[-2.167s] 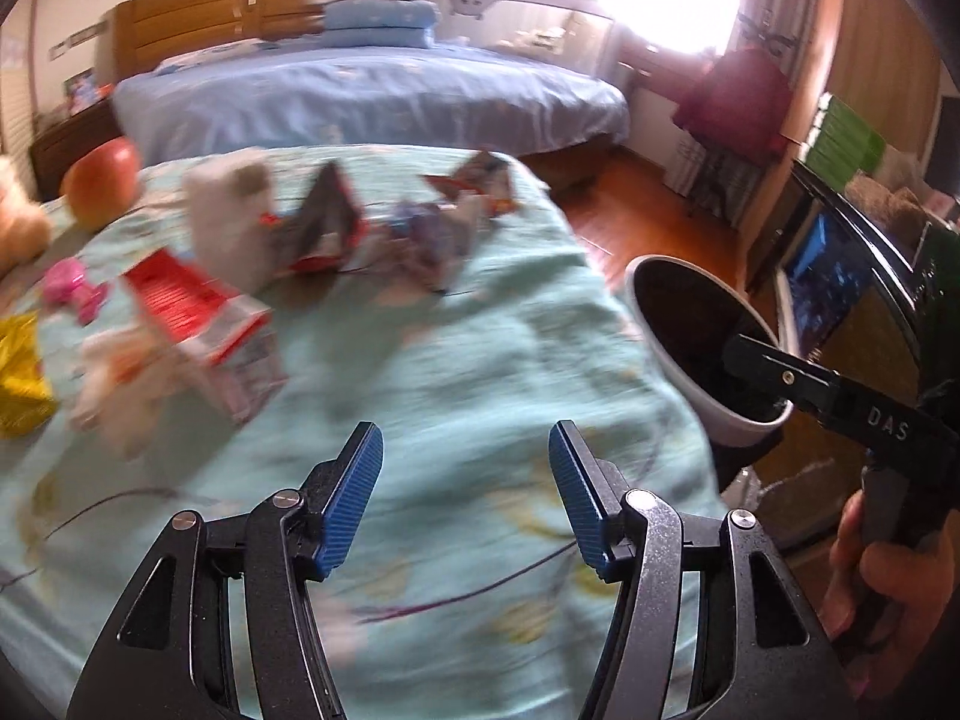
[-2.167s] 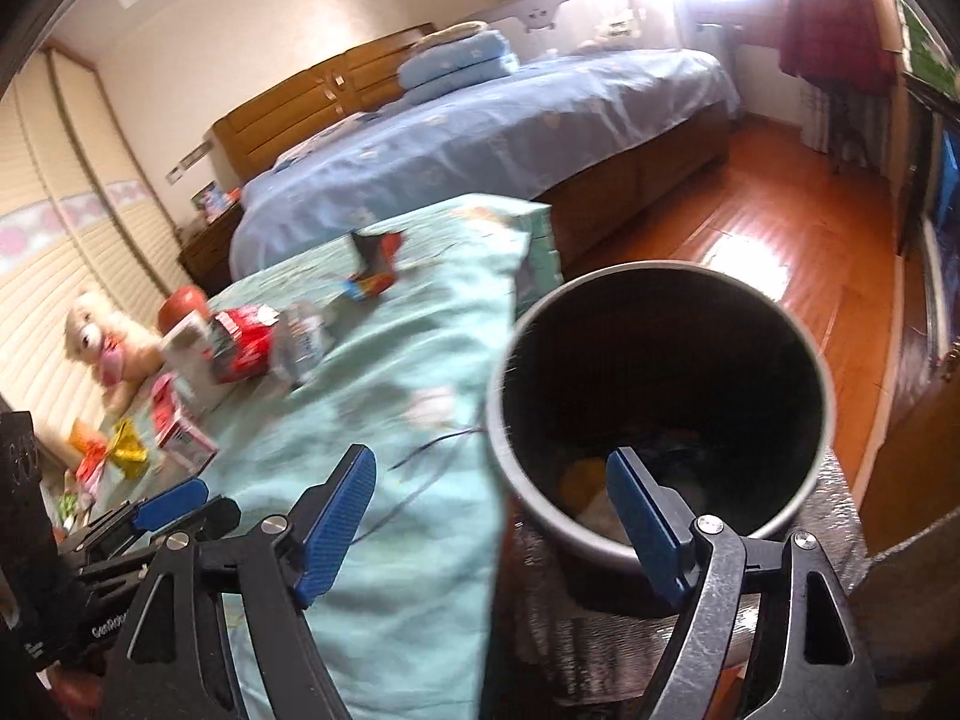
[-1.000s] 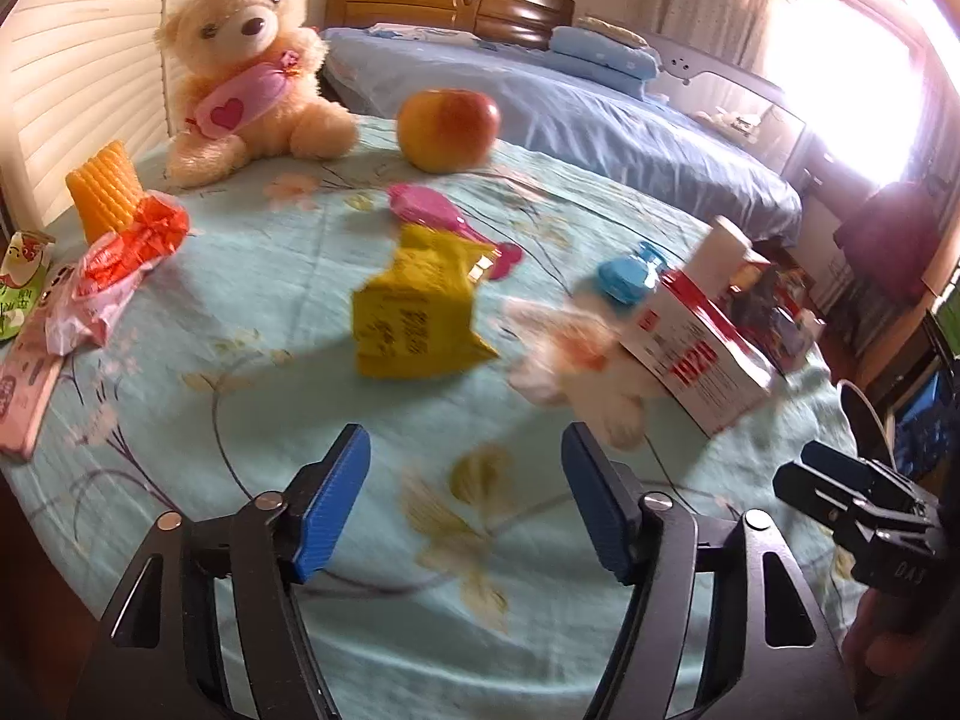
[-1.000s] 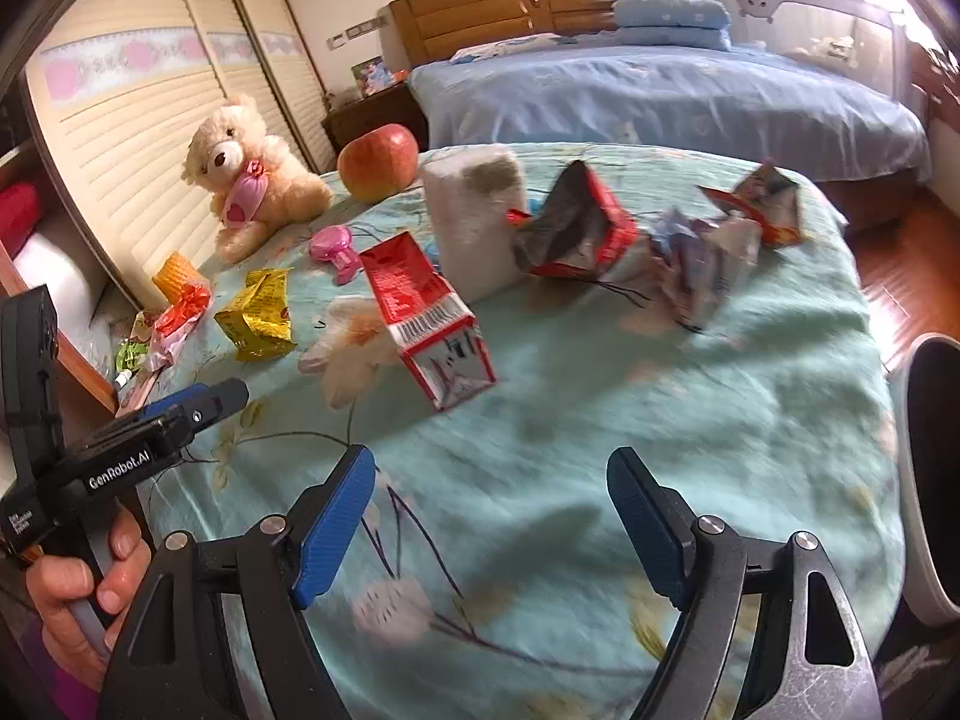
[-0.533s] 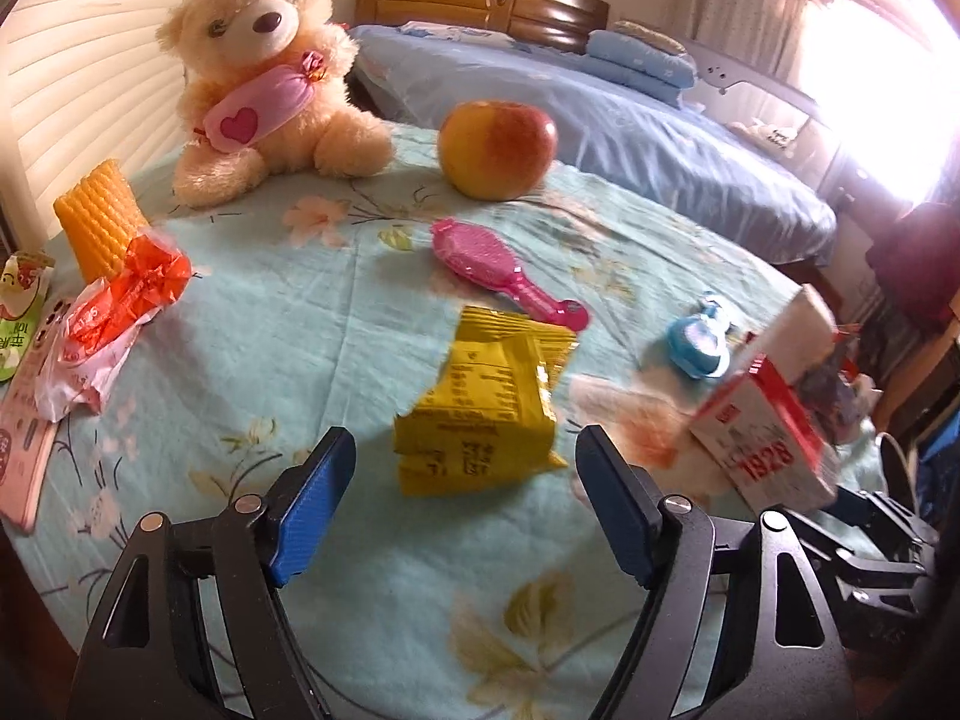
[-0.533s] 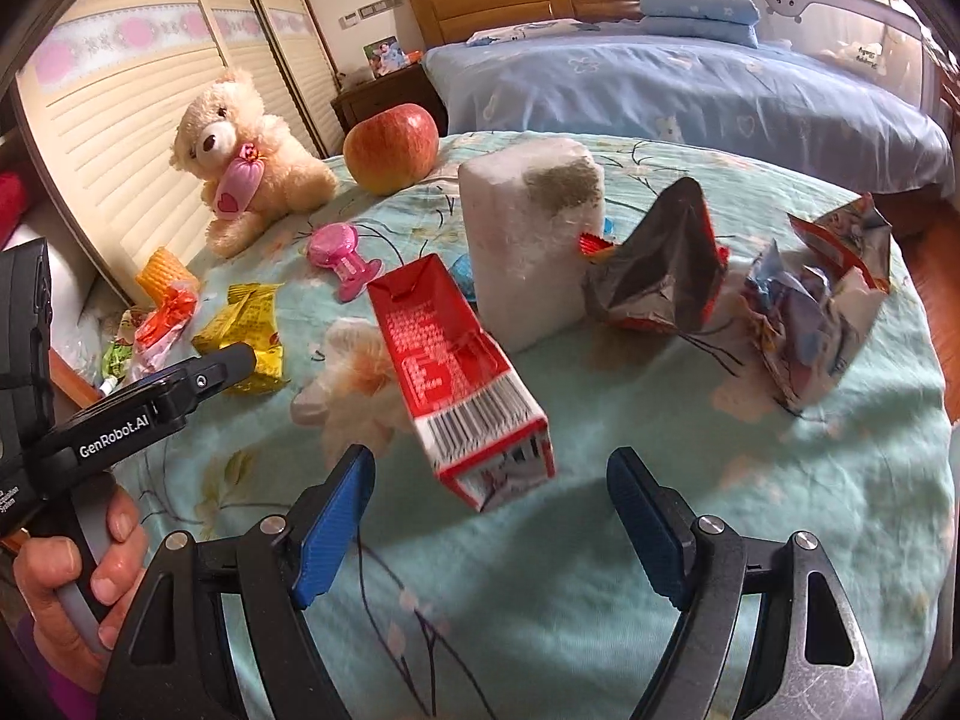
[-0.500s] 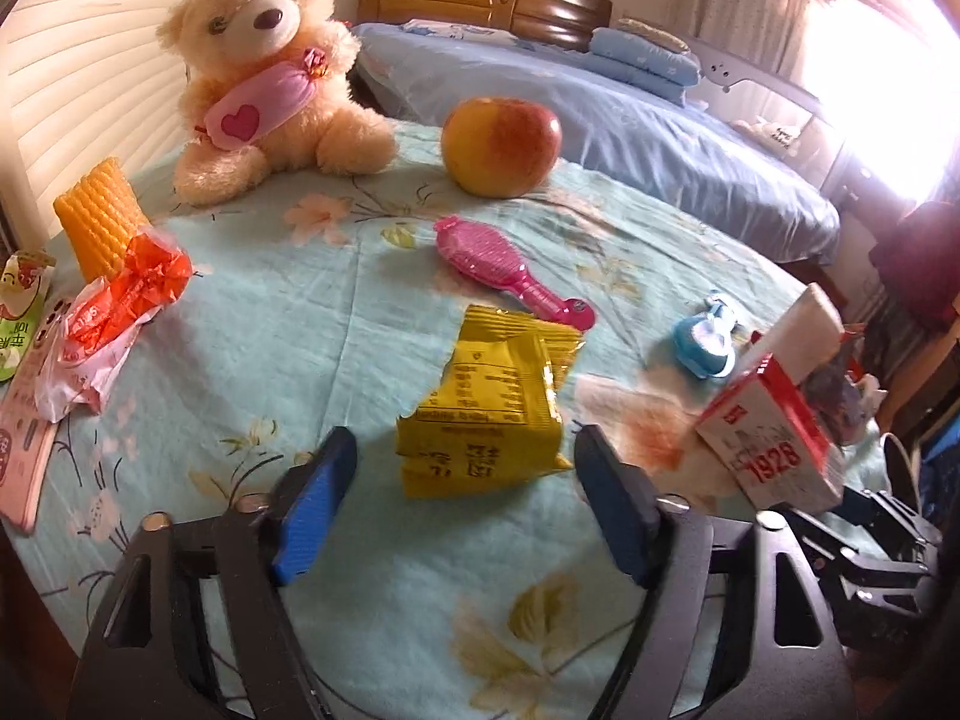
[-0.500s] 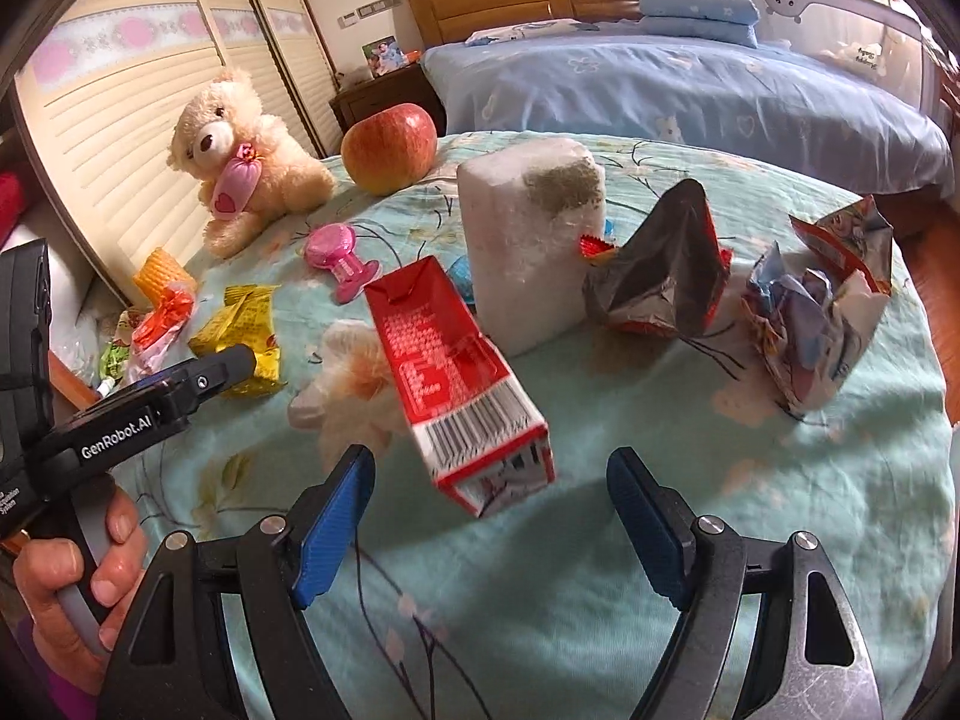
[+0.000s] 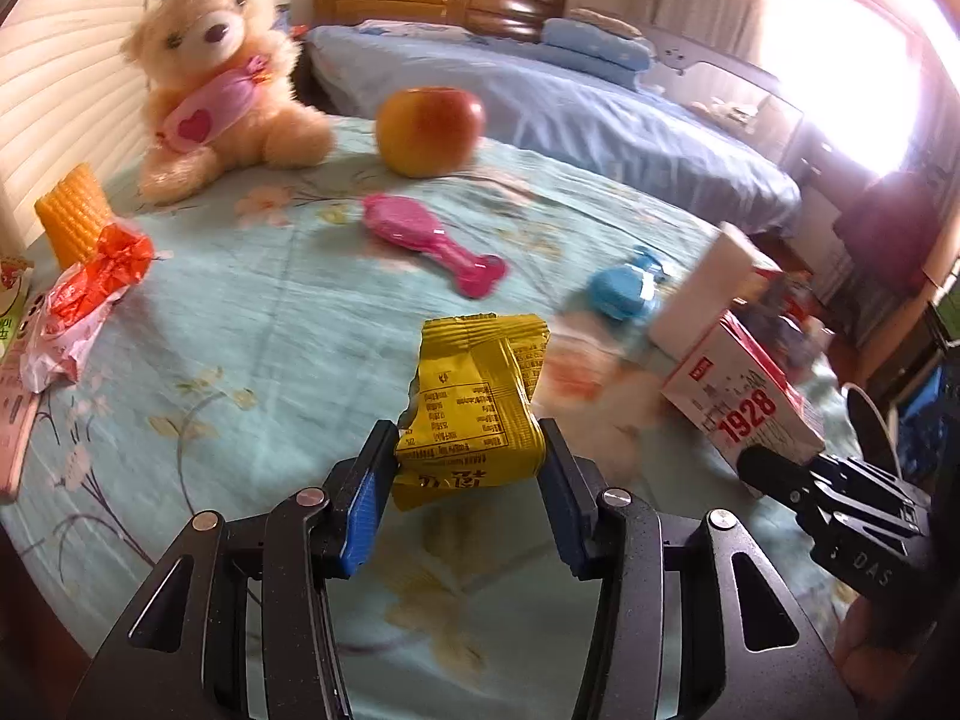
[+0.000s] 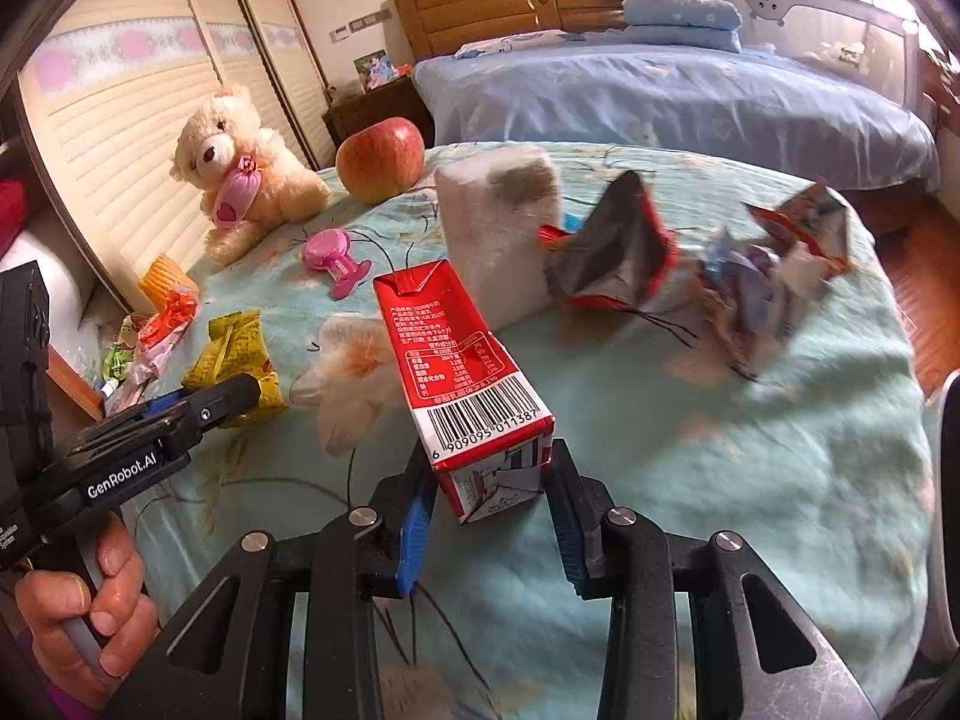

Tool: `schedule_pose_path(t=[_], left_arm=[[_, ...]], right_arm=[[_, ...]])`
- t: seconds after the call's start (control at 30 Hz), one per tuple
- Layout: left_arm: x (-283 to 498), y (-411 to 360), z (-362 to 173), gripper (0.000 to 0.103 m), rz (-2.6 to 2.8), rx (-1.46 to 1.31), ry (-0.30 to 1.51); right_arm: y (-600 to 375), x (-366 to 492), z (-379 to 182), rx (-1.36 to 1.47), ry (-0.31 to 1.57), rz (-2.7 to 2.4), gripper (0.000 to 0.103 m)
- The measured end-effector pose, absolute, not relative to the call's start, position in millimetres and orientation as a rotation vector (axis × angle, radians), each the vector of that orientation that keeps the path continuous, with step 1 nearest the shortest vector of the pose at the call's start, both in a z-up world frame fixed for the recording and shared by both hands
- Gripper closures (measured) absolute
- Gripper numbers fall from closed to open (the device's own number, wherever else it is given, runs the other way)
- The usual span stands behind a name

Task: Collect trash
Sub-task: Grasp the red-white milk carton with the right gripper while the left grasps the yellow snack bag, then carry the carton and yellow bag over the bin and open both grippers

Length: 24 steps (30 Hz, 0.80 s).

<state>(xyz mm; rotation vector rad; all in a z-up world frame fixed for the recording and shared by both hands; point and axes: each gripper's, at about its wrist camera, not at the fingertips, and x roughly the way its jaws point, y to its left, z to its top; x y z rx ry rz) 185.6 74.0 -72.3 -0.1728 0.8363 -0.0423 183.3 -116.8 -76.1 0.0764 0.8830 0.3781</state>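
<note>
The jaws of my left gripper (image 9: 467, 468) are closing, and its blue pads press both sides of a crumpled yellow snack wrapper (image 9: 474, 396) on the teal tablecloth (image 9: 270, 348). My right gripper (image 10: 489, 480) is closing too, its pads against the bottom end of a red and white milk carton (image 10: 462, 354). That carton (image 9: 744, 402) shows at the right of the left wrist view, with the right gripper's tip below it. More litter lies behind: a red and silver bag (image 10: 618, 252), a crumpled printed wrapper (image 10: 774, 276), a white foam block (image 10: 498, 234) and a tissue (image 10: 354, 372).
A teddy bear (image 9: 216, 96), an apple (image 9: 429, 129), a pink brush (image 9: 432, 243), a blue toy (image 9: 621, 291) and a toy corn cob (image 9: 75, 222) stand on the table. An orange-red wrapper (image 9: 90, 294) lies at its left edge. The bin's rim (image 10: 948, 480) shows far right. A bed stands beyond.
Both grippers came forward and narrowed their jaws. The left went from open behind the yellow wrapper to clamping it; the right went from wide open to gripping the carton's end.
</note>
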Motion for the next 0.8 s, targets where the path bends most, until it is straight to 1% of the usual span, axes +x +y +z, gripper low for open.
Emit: schedule_pose_path(t=[0.8], left_arm=[[153.6,-60.8,-49.5,0.058,-0.348,-0.055,0.838]], right_arm=[[-232.0,120.9,-58.0,0.199,0.809,0.182,0.067]])
